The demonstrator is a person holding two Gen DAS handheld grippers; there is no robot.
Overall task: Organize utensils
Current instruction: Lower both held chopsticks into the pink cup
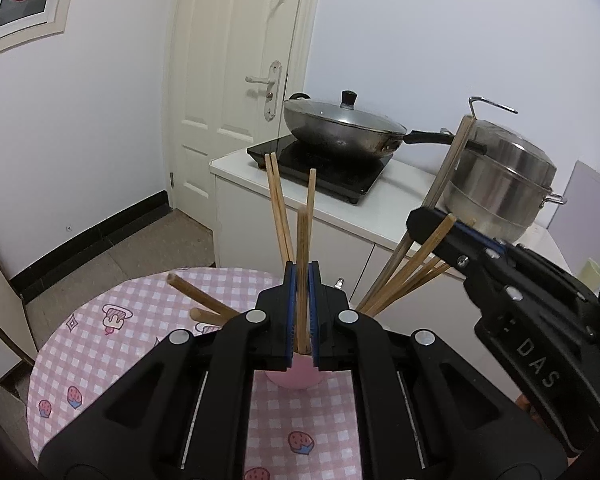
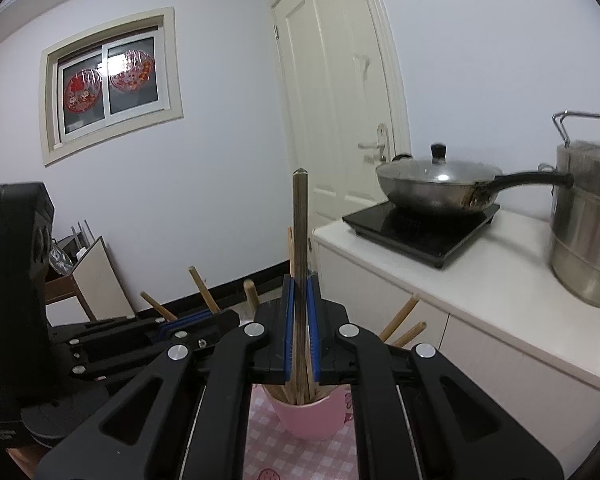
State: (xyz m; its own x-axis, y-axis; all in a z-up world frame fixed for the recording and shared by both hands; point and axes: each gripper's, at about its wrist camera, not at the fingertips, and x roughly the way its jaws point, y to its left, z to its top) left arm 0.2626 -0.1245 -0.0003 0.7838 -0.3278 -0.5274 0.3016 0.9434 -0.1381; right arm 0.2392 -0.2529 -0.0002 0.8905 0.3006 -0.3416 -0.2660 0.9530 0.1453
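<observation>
Your left gripper (image 1: 302, 308) is clamped on a light wooden chopstick (image 1: 302, 264); your right gripper (image 2: 300, 328) pinches a darker one (image 2: 299, 248), both ends in the pink cup (image 2: 308, 416) on the desk (image 1: 140, 344). Uneven pulling may tip it.

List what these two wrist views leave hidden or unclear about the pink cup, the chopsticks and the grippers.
- Pink cup: left wrist view, mostly covered by the left gripper; its base is hidden in both views.
- Chopstick tips: inside the cup, unseen.
- Chopstick count: right wrist view, right gripper blocks the bundle.
- Steel pot: cut by the right edge.
- Hands holding the grippers: out of view.
</observation>
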